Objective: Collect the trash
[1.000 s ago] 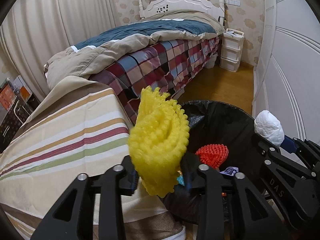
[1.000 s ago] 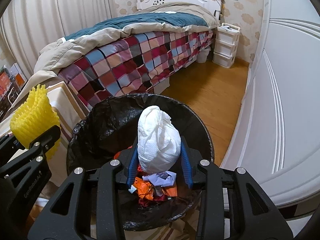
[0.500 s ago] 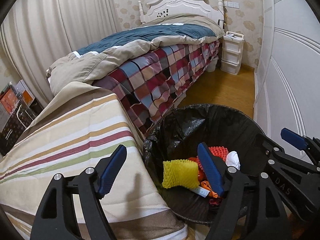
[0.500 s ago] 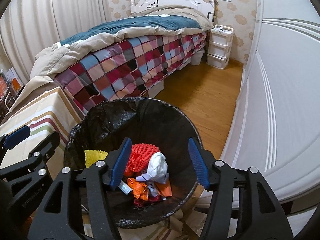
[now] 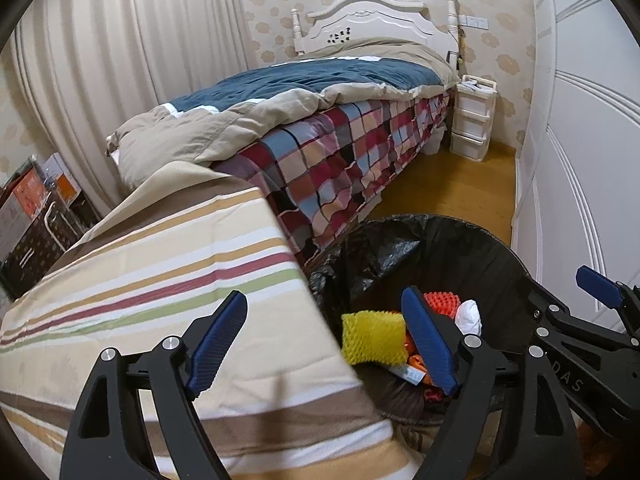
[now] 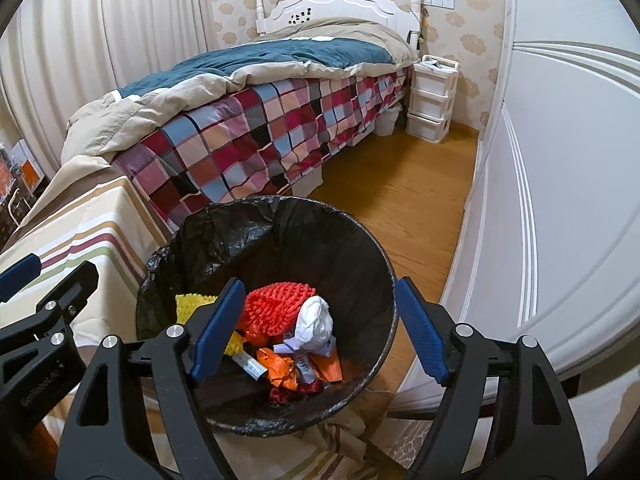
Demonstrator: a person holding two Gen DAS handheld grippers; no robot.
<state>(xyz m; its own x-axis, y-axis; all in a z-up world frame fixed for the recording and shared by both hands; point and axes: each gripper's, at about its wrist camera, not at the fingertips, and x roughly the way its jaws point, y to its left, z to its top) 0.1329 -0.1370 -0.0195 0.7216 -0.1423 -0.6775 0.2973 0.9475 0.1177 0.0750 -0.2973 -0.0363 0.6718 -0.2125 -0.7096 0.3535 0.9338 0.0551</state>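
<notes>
Bedside bin (image 6: pixel 384 280) now holds yellow net (image 5: pixel 374 338) and white wad (image 6: pixel 316 322); both grippers' fingers just spread, empty.

The left tongs (image 5: pixel 328 336) point forward and steeply downward, their blue-padded fingers (image 5: pixel 218 338) spread wide with nothing between them, the jaws having just been opening; the right tongs (image 6: pixel 320 328) take the same tilt close beside them, likewise gaping and empty, their jaws having just been opening too; each pair shows at the edge of the other's view.
</notes>
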